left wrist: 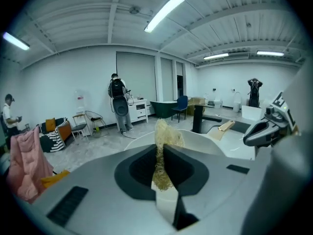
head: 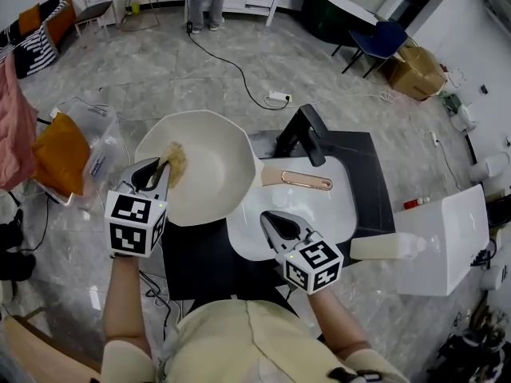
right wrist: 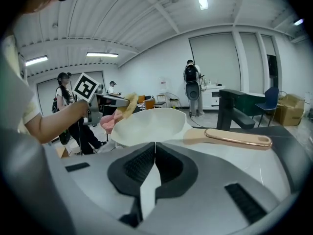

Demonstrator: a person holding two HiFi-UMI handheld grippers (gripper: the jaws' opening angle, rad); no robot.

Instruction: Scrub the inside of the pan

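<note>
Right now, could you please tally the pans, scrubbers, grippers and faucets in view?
Pan: 1
Scrubber: 1
Grippers: 2 (left gripper, right gripper)
Faucet: 1
Total: 5

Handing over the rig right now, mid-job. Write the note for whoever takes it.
Left tool: shut on the scrubber, held at the left rim of the pan.
Right tool: shut, empty, above the white sink.
Pan handle points right, over the sink.
Done: scrubber gripped and at the pan.
Left: scrub the pan's inside.
</note>
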